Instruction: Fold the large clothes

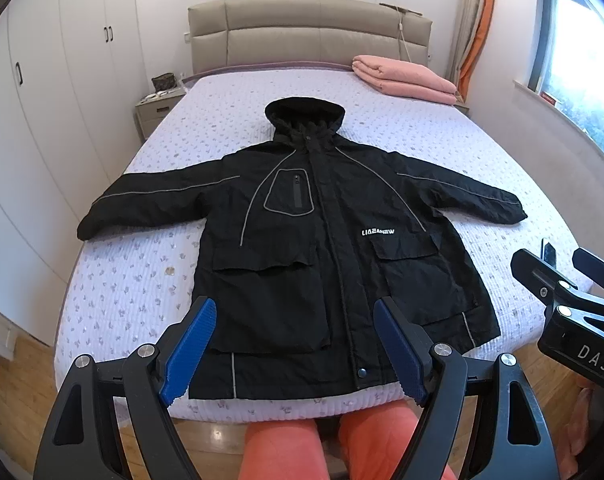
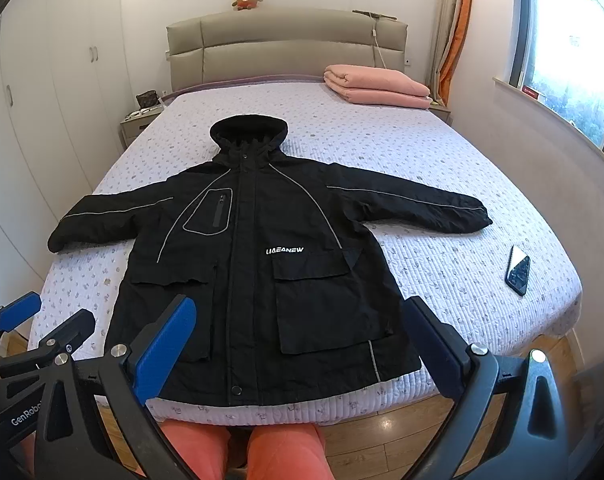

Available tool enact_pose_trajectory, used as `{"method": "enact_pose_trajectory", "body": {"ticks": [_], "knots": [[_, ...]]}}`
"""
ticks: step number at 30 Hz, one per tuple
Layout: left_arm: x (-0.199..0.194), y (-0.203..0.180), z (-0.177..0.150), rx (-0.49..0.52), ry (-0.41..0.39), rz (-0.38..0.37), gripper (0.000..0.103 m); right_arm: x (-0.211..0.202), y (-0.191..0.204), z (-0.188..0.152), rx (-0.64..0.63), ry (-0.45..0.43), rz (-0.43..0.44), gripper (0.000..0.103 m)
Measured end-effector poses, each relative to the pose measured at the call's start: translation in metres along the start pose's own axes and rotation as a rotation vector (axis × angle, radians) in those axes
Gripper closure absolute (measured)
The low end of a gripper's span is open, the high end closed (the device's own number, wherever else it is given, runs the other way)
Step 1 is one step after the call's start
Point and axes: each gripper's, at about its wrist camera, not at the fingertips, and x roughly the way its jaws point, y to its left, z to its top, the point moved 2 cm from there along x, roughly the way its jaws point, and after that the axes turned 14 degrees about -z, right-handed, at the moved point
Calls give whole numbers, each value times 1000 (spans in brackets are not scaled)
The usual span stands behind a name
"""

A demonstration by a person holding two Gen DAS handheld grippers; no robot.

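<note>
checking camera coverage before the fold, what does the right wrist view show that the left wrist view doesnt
Only the right wrist view shows the whole phone lying on the bed, right of the jacket; in the left wrist view the right gripper hides nearly all of it. Only the left wrist view shows "DAS" lettering on that gripper. Both share the black hooded jacket spread flat, the folded pink blanket, and both grippers open, left gripper included.

Matt, perhaps nylon jacket (image 1: 314, 240); quilted bedspread (image 1: 422, 140).
</note>
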Motion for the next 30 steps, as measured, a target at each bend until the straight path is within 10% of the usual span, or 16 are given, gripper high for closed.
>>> {"method": "enact_pose_trajectory", "body": {"ticks": [13, 30], "knots": [[42, -7, 2, 19, 79, 5, 21, 76, -41, -2, 60, 43, 33, 0], [222, -34, 69, 50, 48, -94, 21, 483, -359, 58, 667, 326, -63, 8]]}}
